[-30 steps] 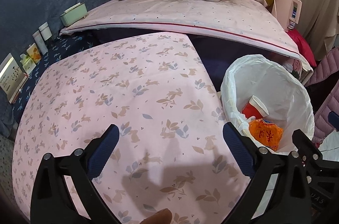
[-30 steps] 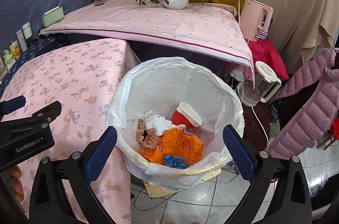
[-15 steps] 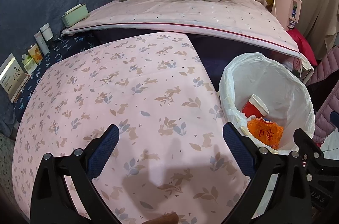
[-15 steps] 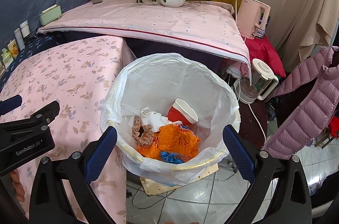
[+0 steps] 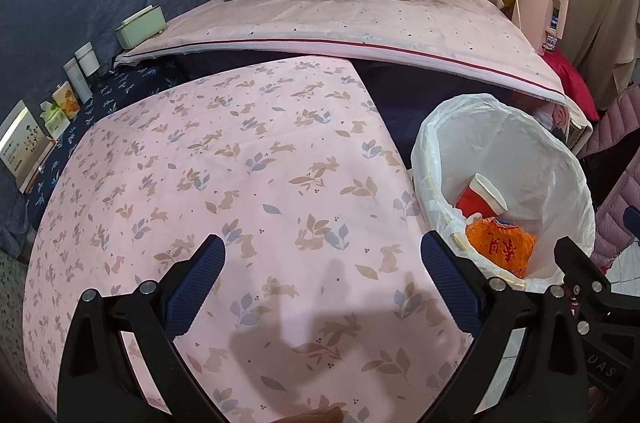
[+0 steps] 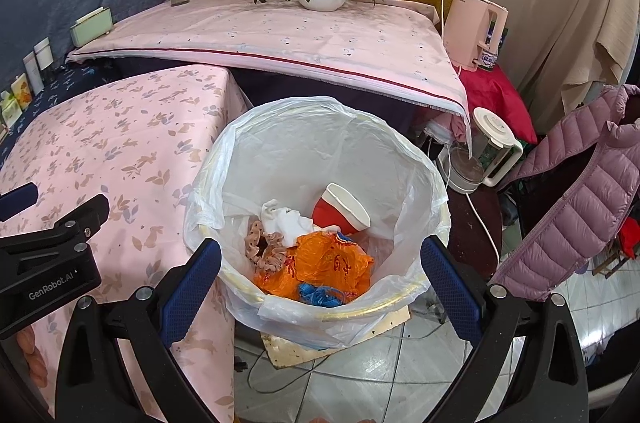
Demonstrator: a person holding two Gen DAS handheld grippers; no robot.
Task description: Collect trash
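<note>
Left wrist view above pink rabbit-print tablecloth [image 5: 248, 183], angled down, white-lined trash bin [image 5: 568, 159] to its right, right wrist view close over same bin [image 6: 240, 159], both sharing bin and tablecloth [image 6: 100, 143]

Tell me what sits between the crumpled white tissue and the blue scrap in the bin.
The orange plastic bag lies between the white tissue and the blue scrap, inside the trash bin; right wrist view.

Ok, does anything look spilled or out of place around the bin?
Nothing spilled. The trash, a red cup, orange bag and tissue, sits inside the bin. Only oddity: a dirty board sticks out askew from under it.
</note>
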